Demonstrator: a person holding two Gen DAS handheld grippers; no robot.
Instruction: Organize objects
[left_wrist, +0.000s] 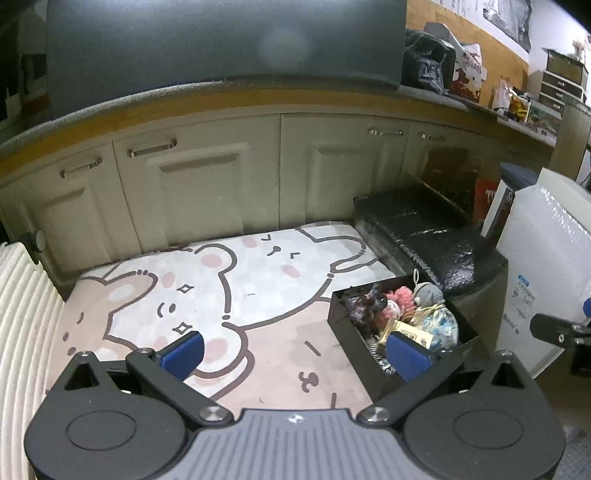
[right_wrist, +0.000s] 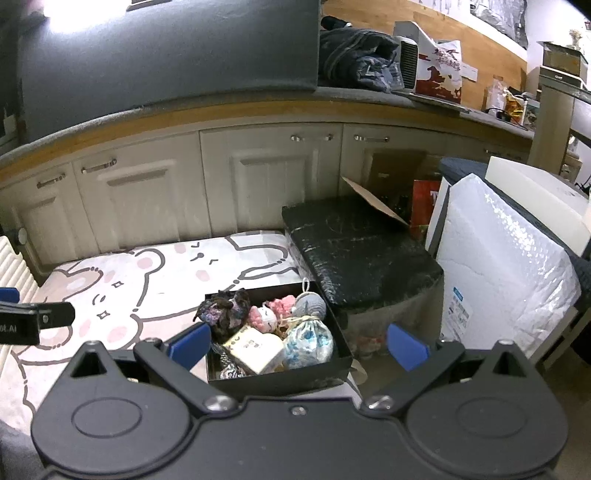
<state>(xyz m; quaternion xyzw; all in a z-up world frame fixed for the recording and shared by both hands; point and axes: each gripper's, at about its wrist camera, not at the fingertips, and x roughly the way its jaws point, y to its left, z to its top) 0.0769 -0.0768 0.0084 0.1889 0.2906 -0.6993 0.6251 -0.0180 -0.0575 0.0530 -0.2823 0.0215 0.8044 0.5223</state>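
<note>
I'm seeing both claws, left gripper (left_wrist: 295, 350) and right gripper (right_wrist: 299, 343), gaping empty. Black box (right_wrist: 325, 363) is sitting at the mat's (left_wrist: 258, 280) right edge; its near contents are hiding behind fingers.

We read only "ot.AI" on the left gripper (right_wrist: 22, 326) at frame edge; print on the white bubble-wrap parcel (right_wrist: 498, 266) label stays illegible.
</note>
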